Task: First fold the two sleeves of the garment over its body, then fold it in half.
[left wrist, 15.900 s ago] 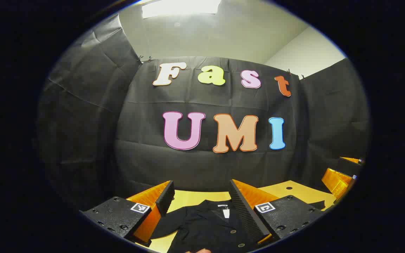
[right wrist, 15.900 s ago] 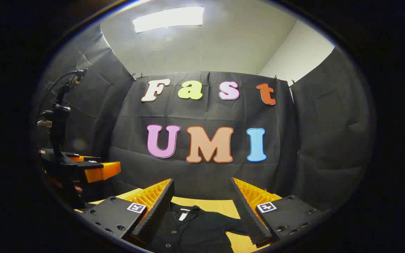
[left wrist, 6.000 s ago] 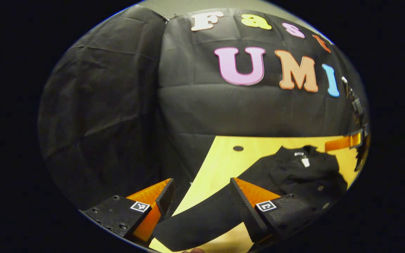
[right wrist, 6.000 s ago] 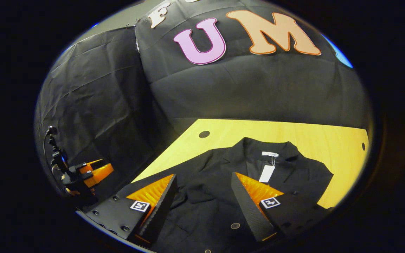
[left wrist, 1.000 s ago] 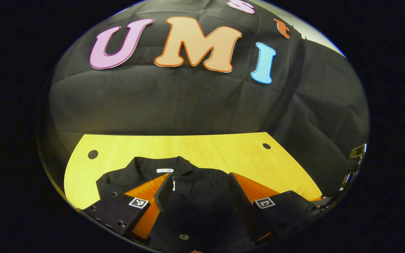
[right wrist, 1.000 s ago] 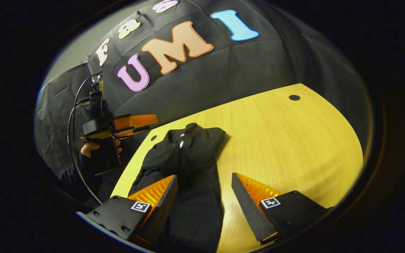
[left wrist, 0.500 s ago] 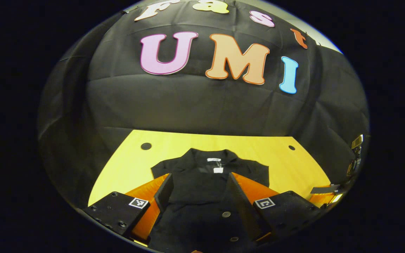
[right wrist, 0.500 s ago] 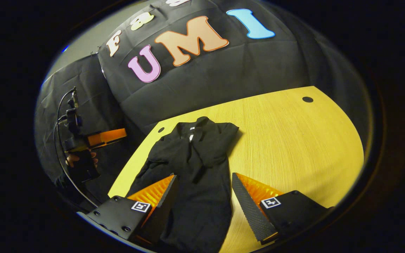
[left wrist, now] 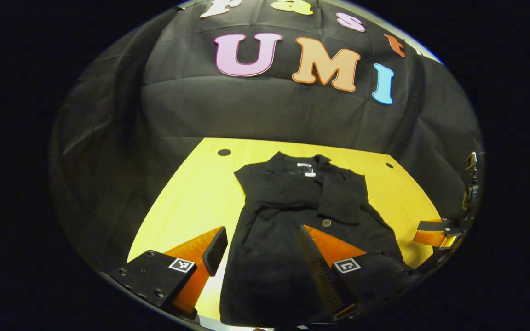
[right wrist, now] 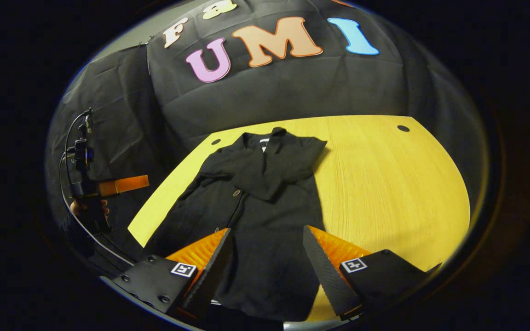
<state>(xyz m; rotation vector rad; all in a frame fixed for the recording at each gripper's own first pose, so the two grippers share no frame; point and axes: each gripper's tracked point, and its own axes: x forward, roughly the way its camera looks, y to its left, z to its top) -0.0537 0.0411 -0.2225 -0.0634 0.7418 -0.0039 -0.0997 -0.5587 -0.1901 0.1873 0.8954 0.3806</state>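
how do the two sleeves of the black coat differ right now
In the right gripper view, the right sleeve is folded from the shoulder across the chest, its cuff ending in a point near the button line. The left sleeve crosses higher up as a flatter band and tucks under the right sleeve where they meet. Both are black and lie over the coat, which is flat on the table.

The white tag [left wrist: 310, 174] inside the garment's [left wrist: 292, 216] collar is too small to read.
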